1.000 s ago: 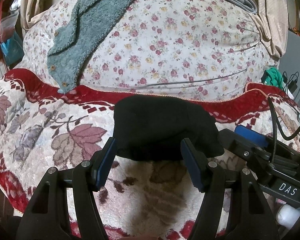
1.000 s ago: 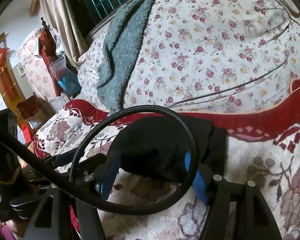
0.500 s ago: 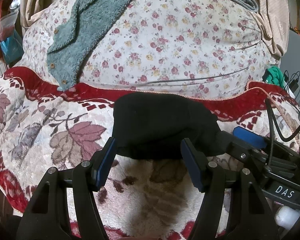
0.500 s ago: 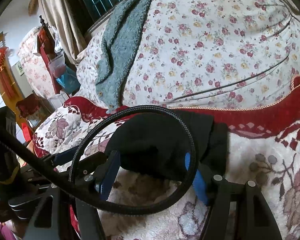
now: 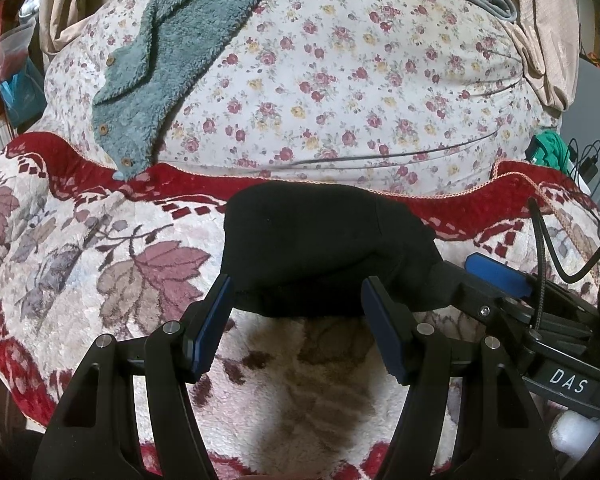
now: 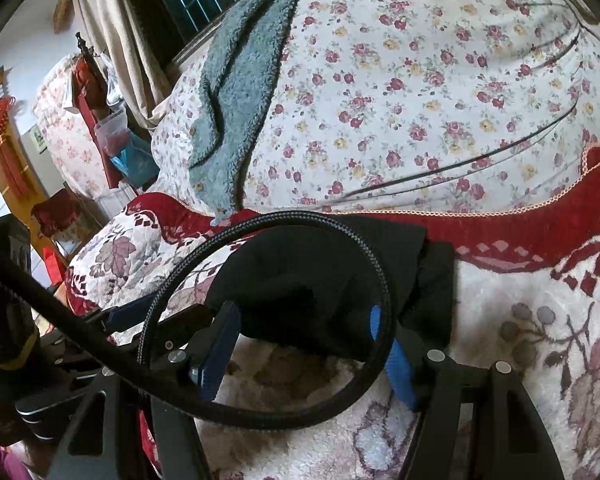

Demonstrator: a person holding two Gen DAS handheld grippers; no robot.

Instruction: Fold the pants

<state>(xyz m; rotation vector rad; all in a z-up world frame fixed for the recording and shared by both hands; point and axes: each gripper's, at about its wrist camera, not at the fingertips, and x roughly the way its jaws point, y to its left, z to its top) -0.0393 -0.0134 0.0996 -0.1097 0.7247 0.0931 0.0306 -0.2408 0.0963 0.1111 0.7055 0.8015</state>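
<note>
Spread under everything is a plush leaf-patterned blanket [image 5: 100, 264] with a red border, and behind it swells a floral quilt [image 5: 340, 80] with a teal fleece garment [image 5: 172, 48] draped down onto the border at the far left. On the blanket, close to its far red edge, the black pants [image 5: 312, 248] lie as a thick, already-doubled bundle. Both my tongs are spread wide and grip nothing: my left gripper [image 5: 296, 304] stands just short of the bundle's near edge, and my right gripper [image 6: 304, 332] stands at that same edge from the other side, its pads straddling the cloth without closing. A braided cable [image 6: 300, 280] loops right across my right camera's view and appears to hang over the pants. I judge the folding nearly finished, so the risks are small but real: that loop could catch the top layer and drag it open as I draw back, and the springy bundle on soft pile may relax and unfold by itself; a careless nudge from either pad would skew the stack
</note>
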